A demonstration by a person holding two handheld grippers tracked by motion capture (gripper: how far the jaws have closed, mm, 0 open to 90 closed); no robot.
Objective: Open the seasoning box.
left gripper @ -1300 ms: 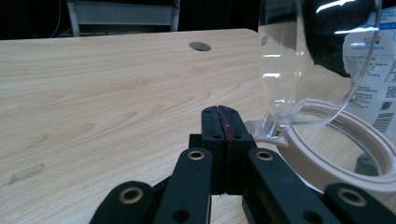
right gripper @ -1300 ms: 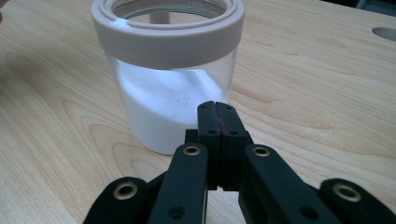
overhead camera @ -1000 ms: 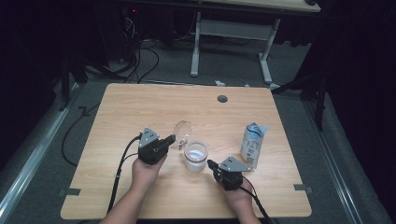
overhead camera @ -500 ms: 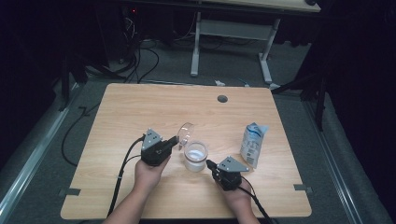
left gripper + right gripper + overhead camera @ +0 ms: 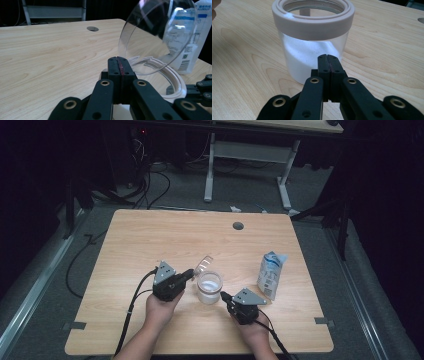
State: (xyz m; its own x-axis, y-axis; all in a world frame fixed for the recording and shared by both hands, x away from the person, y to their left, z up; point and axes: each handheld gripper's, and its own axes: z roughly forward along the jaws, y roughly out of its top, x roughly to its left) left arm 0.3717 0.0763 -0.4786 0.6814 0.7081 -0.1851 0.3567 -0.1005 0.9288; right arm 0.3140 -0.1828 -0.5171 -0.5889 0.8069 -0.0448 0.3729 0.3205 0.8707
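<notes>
A clear jar (image 5: 209, 287) with a pale rim, part full of white powder, stands at the table's front middle. Its clear round lid (image 5: 203, 262) stands tilted above the jar's left side. My left gripper (image 5: 189, 273) is shut, and the lid's lower edge (image 5: 155, 37) meets its tips (image 5: 120, 60) just above the jar rim (image 5: 172, 77). My right gripper (image 5: 223, 296) is shut with nothing in it. Its tips (image 5: 327, 58) point at the jar's wall (image 5: 312, 32) low on the right, right up against it.
A blue and white carton (image 5: 271, 275) stands upright right of the jar, also seen behind the lid (image 5: 197, 37). A round cable hole (image 5: 238, 226) sits near the table's far edge. Cables trail from both grippers over the front edge.
The left gripper and the tilted lid have shifted slightly right and down toward the jar. The right gripper has barely moved.
</notes>
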